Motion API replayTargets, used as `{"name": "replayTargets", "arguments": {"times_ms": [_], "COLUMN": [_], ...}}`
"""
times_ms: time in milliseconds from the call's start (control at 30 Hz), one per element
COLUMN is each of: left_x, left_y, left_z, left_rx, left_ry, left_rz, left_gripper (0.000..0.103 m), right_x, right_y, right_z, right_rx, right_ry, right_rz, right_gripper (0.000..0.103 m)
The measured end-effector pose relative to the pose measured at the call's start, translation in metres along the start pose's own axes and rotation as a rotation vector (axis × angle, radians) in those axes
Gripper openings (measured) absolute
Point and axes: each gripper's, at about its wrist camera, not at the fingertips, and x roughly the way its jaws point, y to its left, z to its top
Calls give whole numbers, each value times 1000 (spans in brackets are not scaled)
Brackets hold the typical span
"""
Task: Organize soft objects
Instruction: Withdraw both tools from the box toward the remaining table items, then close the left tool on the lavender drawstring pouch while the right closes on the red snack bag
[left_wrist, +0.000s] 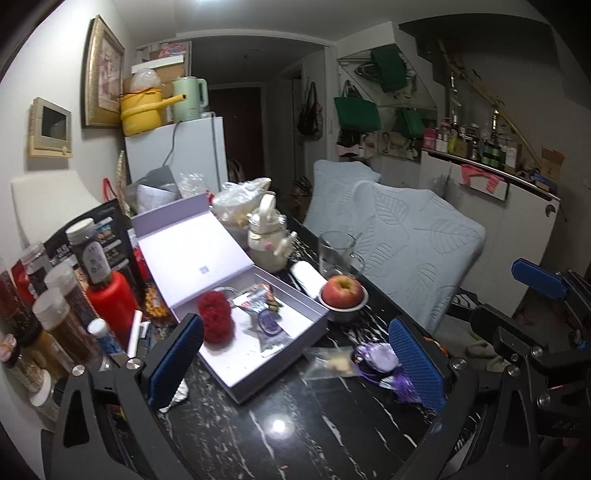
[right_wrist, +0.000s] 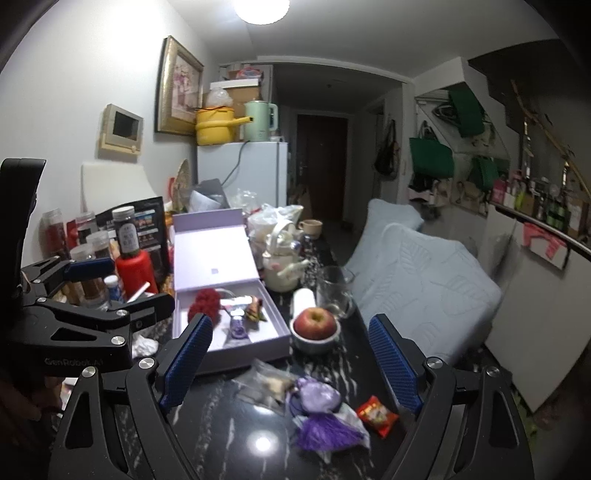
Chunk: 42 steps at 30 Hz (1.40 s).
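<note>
An open lilac box (left_wrist: 232, 356) (right_wrist: 243, 356) lies on the black marble table. Inside it are a red fluffy ball (left_wrist: 215, 319) (right_wrist: 205, 304) and a few small sachets. In front of the box lie a clear plastic packet (left_wrist: 332, 363) (right_wrist: 266, 386), a purple tasselled sachet (left_wrist: 376, 356) (right_wrist: 317, 395) and a red candy packet (right_wrist: 376, 413). My left gripper (left_wrist: 297, 360) is open above the box's near corner, holding nothing. My right gripper (right_wrist: 291, 360) is open over the packet and the sachet, without touching them.
An apple in a metal bowl (left_wrist: 341, 290) (right_wrist: 316, 323), a glass mug (left_wrist: 336, 253) and a cream teapot (left_wrist: 267, 236) stand behind the box. Jars and a red bottle (left_wrist: 112, 299) crowd the left edge. Pale blue cushions (left_wrist: 413, 240) flank the table's right side.
</note>
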Motion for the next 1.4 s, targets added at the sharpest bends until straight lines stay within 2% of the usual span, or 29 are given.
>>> {"name": "replayTargets", "arguments": {"times_ms": [233, 600, 867, 1033, 1400], "left_x": [9, 43, 83, 105, 159], "left_y": [-16, -45, -64, -79, -109], "left_z": [-18, -55, -78, -86, -88], "left_rx": [5, 53, 29, 19, 81], "left_ry": [21, 68, 167, 204, 271], "left_rz": [-56, -84, -170, -212, -218], "left_gripper": [102, 102, 102, 102, 102], "right_x": [-2, 12, 26, 39, 76], "right_y": [-18, -50, -81, -101, -133], "right_z": [-28, -79, -107, -123, -143], "right_rx": [34, 63, 91, 122, 171], "right_ry": [41, 121, 176, 220, 284], "right_rz": [-7, -80, -75, -70, -61], "right_gripper": [88, 88, 88, 88, 88]}}
